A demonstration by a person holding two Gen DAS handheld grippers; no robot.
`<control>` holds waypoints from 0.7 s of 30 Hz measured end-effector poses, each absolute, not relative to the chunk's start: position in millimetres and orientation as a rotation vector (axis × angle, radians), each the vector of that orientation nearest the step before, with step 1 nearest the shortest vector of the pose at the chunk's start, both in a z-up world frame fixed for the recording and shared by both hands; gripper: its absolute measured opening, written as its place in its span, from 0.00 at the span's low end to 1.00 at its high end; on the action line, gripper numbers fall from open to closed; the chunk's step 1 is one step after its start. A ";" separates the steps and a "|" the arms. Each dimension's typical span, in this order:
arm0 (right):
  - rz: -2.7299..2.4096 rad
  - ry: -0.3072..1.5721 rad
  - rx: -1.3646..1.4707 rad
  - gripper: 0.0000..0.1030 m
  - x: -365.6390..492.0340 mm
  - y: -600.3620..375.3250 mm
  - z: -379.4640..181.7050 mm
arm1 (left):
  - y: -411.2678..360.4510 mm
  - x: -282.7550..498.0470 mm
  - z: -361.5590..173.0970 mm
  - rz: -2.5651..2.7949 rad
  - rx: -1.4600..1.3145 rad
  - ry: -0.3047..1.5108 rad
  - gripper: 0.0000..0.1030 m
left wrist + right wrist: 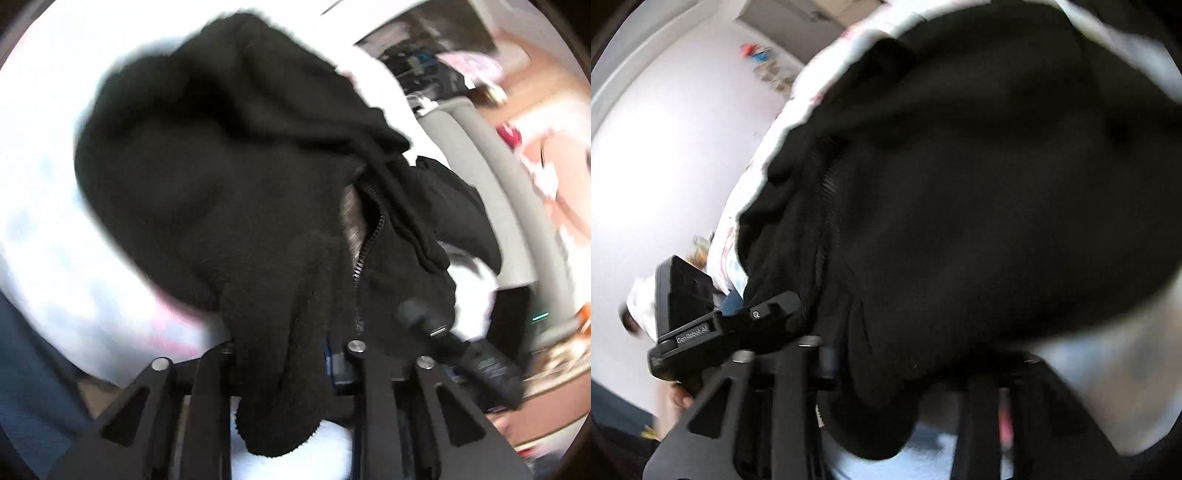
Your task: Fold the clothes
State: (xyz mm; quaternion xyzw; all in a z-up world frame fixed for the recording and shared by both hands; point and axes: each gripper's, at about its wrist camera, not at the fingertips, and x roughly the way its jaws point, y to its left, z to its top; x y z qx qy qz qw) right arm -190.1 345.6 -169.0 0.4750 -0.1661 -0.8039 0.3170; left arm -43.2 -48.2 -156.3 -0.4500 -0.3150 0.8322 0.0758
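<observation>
A black fleece hoodie (pixel 221 177) with a zipper (pixel 365 251) and drawstring fills the left wrist view, hanging over a white patterned bed sheet (pixel 44 177). My left gripper (pixel 288 354) is shut on a fold of the hoodie; the fabric hangs down between its arms and hides the fingertips. The right gripper shows in this view (pixel 443 332), at the hoodie's right edge. In the right wrist view the same hoodie (pixel 979 184) covers most of the frame. My right gripper (pixel 886 365) is shut on the hoodie. The left gripper (pixel 738 321) shows close beside it.
A grey bed frame rail (pixel 476 155) runs along the right, with white cloth (pixel 476 295) and clutter beyond it on a wooden floor (pixel 546 92). A white wall (pixel 665 147) is to the left in the right wrist view. Both views are blurred.
</observation>
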 end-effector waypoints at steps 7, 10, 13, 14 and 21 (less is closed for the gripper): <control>-2.202 -0.211 0.987 0.16 -146.2 342.6 -82.8 | -23.4 -34.0 -80.2 2.572 -1.224 -0.526 0.18; -2.189 -0.210 0.951 0.16 -126.5 349.3 -65.4 | -22.0 -21.3 -66.0 2.514 -1.225 -0.484 0.18; -2.154 -0.266 1.002 0.16 -104.3 364.5 -78.6 | -20.8 2.9 -71.6 2.445 -1.313 -0.474 0.18; -2.139 -0.275 1.046 0.16 -96.7 367.9 -87.7 | -19.9 10.9 -76.2 2.420 -1.350 -0.478 0.18; -2.017 -0.323 1.301 0.21 -84.2 373.3 -132.1 | -7.4 1.6 -75.5 2.348 -1.427 -0.526 0.19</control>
